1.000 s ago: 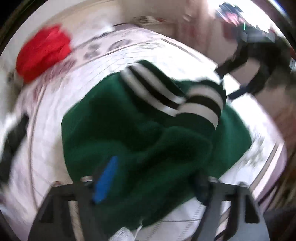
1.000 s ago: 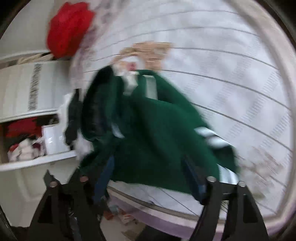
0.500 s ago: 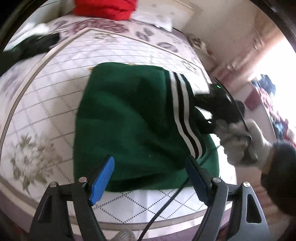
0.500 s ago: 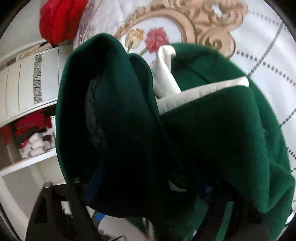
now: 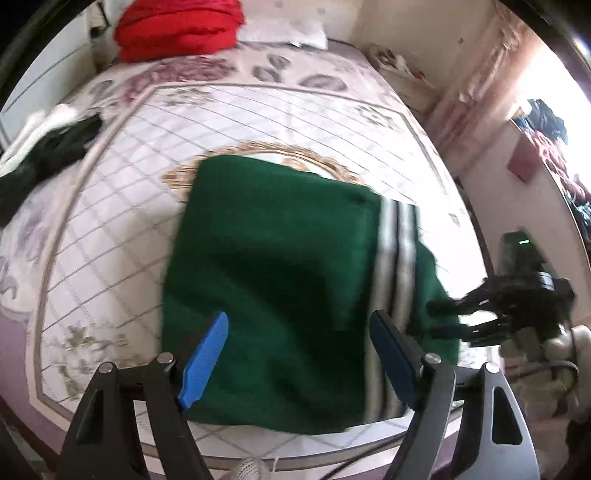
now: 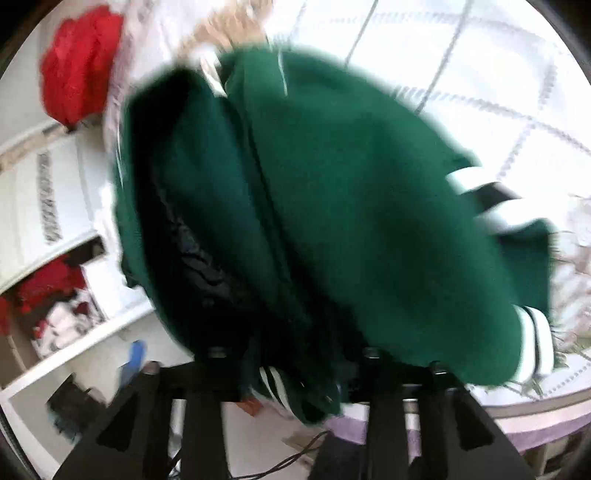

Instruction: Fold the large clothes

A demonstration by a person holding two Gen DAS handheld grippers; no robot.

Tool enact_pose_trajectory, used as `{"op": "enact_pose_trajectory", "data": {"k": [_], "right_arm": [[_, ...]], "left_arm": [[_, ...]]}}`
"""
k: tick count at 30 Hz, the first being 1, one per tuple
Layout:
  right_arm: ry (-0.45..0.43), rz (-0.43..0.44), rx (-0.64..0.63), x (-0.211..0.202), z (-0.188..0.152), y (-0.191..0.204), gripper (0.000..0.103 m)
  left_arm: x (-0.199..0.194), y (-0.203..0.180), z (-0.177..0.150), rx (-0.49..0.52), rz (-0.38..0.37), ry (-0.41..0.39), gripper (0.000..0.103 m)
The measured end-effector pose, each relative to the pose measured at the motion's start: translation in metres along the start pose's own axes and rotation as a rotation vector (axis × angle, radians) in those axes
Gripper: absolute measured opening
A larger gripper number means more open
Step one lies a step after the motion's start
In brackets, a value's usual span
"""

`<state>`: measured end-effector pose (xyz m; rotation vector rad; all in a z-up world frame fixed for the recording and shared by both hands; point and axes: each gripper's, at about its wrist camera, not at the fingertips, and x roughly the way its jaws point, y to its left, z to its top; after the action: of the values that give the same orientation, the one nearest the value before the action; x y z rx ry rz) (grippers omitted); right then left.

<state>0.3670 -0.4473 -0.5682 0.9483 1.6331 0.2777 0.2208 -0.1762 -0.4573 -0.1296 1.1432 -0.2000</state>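
One green garment (image 5: 280, 280), folded into a thick bundle with white and black stripes along its right side, is seen lying on the quilted bedspread (image 5: 229, 110), over the gold medallion printed at its centre and reaching almost to the near edge of the bed; in the right wrist view the same green garment (image 6: 354, 206) fills most of the picture, its layered edge turned toward the camera and its striped cuffs shown at the right. The left gripper (image 5: 299, 354) is held above the near part of the bundle with its blue pads wide apart and nothing pinched between them; the right gripper (image 5: 443, 317) is seen at the garment's right edge, carried by a gloved hand (image 5: 546, 343); its jaws are opening, folds of the green cloth are draped between its fingers, and whether the pads press on the cloth cannot be told through the blur. A red bundle (image 5: 177, 26) is set at the head of the bed; dark clothing (image 5: 48, 155) is spread at the left edge; shelves (image 6: 55, 258) stand beside the bed.
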Motion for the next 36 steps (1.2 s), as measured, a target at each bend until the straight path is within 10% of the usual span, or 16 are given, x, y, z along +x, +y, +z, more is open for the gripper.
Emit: {"op": "enact_pose_trajectory", "data": {"k": [7, 13, 15, 20, 22, 25, 34, 36], "right_arm": [[-0.148, -0.135, -0.118, -0.048, 0.017, -0.035, 0.073], [-0.063, -0.055, -0.189, -0.044, 0.023, -0.071, 0.073], [-0.041, -0.044, -0.211, -0.033, 0.028, -0.081, 0.073], [-0.022, 0.037, -0.211, -0.015, 0.040, -0.097, 0.072], [-0.037, 0.051, -0.222, -0.005, 0.041, -0.094, 0.044], [-0.026, 0.092, -0.173, 0.015, 0.042, -0.092, 0.031], [-0.027, 0.123, -0.157, 0.044, 0.057, -0.063, 0.029], [0.004, 0.166, -0.120, 0.050, 0.064, -0.064, 0.028]], "left_arm": [[0.059, -0.082, 0.013, 0.030, -0.049, 0.159, 0.078], [0.146, -0.119, -0.003, 0.252, 0.232, 0.347, 0.075], [0.154, -0.115, -0.002, 0.261, 0.253, 0.332, 0.068], [0.132, -0.112, 0.006, 0.258, 0.222, 0.235, 0.009], [0.117, -0.114, 0.010, 0.244, 0.194, 0.206, 0.008], [0.097, -0.122, 0.017, 0.228, 0.162, 0.169, 0.008], [0.084, -0.174, 0.044, 0.154, -0.081, 0.180, 0.000], [0.086, -0.191, 0.044, 0.208, -0.038, 0.121, 0.000]]}}
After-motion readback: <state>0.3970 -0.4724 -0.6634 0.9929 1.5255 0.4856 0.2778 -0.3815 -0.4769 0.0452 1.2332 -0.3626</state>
